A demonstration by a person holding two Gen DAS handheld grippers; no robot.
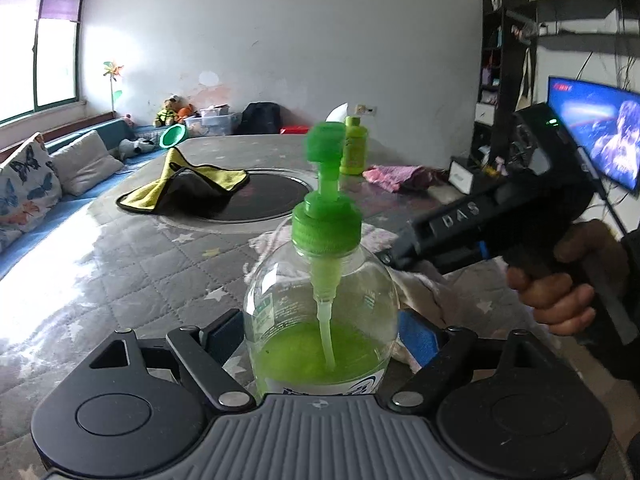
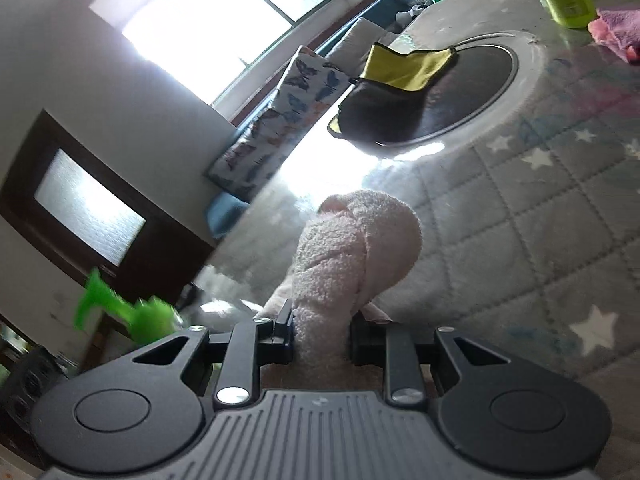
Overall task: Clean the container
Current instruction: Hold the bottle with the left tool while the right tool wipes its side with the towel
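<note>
At the lower middle of the left view, the left gripper (image 1: 320,340) fingers clamp the soap bottle (image 1: 320,312) above the bench (image 1: 132,268), while the right gripper (image 2: 322,334) fingers pinch a pink cloth (image 2: 352,248) beside it, so how much wiping is done cannot be judged.

The bottle (image 1: 320,320) is clear with green soap and a green pump (image 1: 326,216); the cloth (image 2: 352,264) is pale pink; the table cover (image 1: 140,264) is grey with stars.

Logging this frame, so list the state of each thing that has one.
Left tool: shut on pump bottle.
Pump bottle: upright, capped, partly full of green liquid.
Right tool: shut on pink cloth.
Pink cloth: bunched.
Yellow cloth: crumpled on table.
Television: on.
</note>
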